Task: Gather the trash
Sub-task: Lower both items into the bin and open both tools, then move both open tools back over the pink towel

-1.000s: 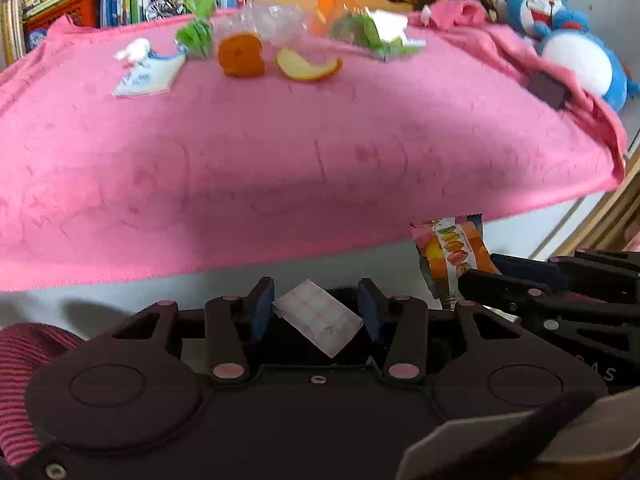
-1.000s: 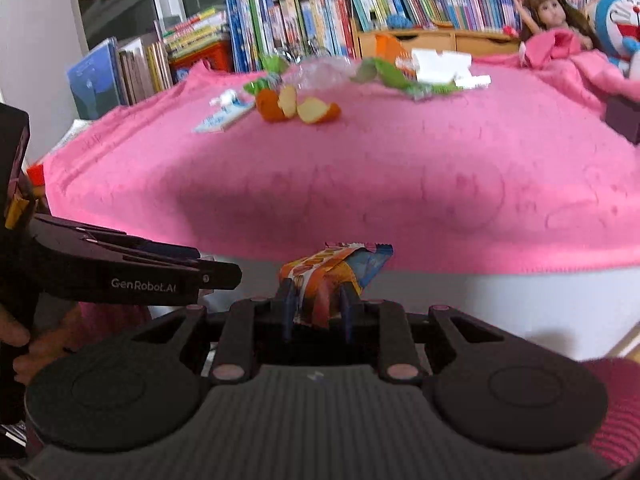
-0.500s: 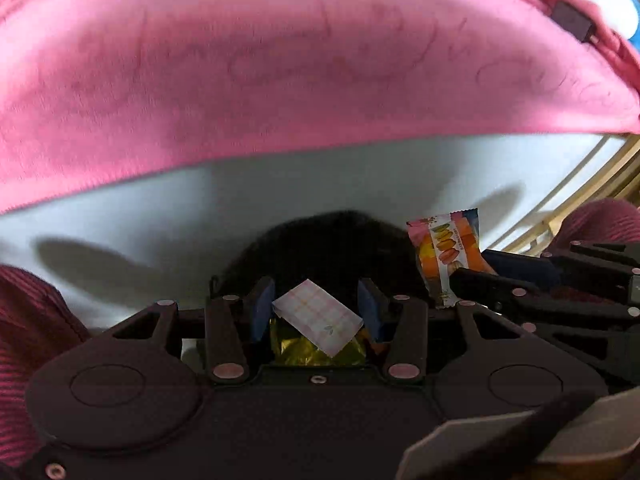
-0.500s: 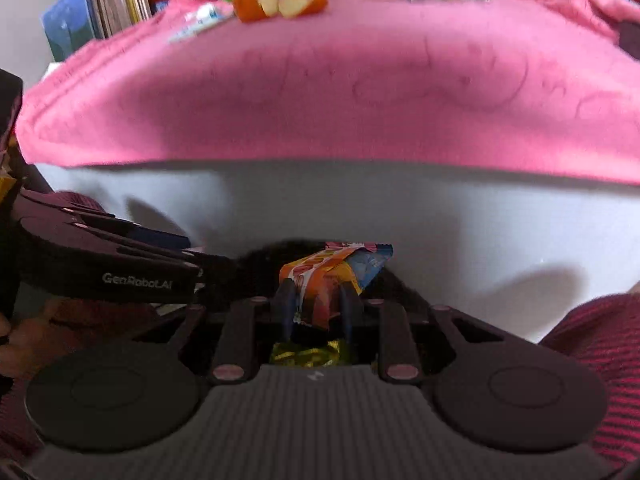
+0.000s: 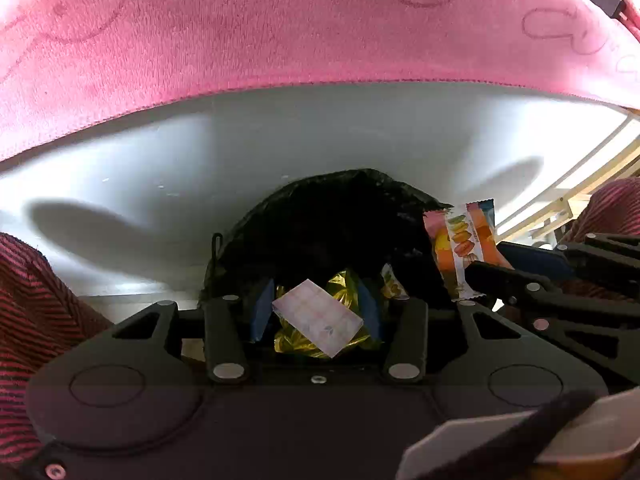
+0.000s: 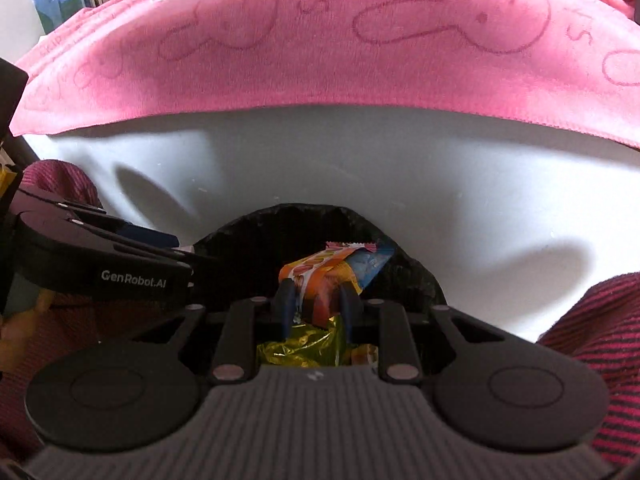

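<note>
While clamped in the right tongs (image 6: 314,306), snack wrapper (image 6: 332,270) over black bin bag (image 6: 408,276).

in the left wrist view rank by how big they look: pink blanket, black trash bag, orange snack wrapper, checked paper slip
1. pink blanket
2. black trash bag
3. orange snack wrapper and checked paper slip: look alike, and the slip sits nearer the camera, so no ranking.

"GenRobot.AI" in white on the left gripper (image 6: 192,258)
</note>
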A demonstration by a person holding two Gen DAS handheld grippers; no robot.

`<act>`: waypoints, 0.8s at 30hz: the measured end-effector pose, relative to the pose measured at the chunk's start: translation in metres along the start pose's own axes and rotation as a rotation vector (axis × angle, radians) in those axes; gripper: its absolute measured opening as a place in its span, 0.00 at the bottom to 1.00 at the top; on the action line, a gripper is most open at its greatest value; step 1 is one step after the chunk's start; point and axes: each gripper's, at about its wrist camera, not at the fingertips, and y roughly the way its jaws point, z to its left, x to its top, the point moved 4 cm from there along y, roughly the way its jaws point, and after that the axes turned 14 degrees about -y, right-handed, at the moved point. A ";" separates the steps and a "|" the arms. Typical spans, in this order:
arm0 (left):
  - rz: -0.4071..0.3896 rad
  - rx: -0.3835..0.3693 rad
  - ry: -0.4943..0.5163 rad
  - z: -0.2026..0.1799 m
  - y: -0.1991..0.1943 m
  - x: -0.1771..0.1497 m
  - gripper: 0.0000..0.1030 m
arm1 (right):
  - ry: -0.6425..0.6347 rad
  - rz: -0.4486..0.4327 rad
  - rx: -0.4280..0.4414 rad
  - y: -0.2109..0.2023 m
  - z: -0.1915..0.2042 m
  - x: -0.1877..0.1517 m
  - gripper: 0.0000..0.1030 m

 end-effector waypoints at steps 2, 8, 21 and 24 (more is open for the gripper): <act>0.005 0.003 0.000 0.000 0.001 0.000 0.43 | -0.001 0.003 0.001 0.002 0.000 0.002 0.28; 0.018 0.003 -0.003 0.000 0.008 0.001 0.43 | -0.007 0.009 0.005 0.004 -0.002 0.004 0.32; -0.002 0.029 -0.022 0.002 0.003 0.005 0.80 | 0.001 -0.002 0.006 0.004 -0.005 0.001 0.55; -0.010 0.025 -0.022 0.002 -0.001 0.006 0.82 | 0.003 -0.005 -0.002 0.003 -0.005 0.001 0.61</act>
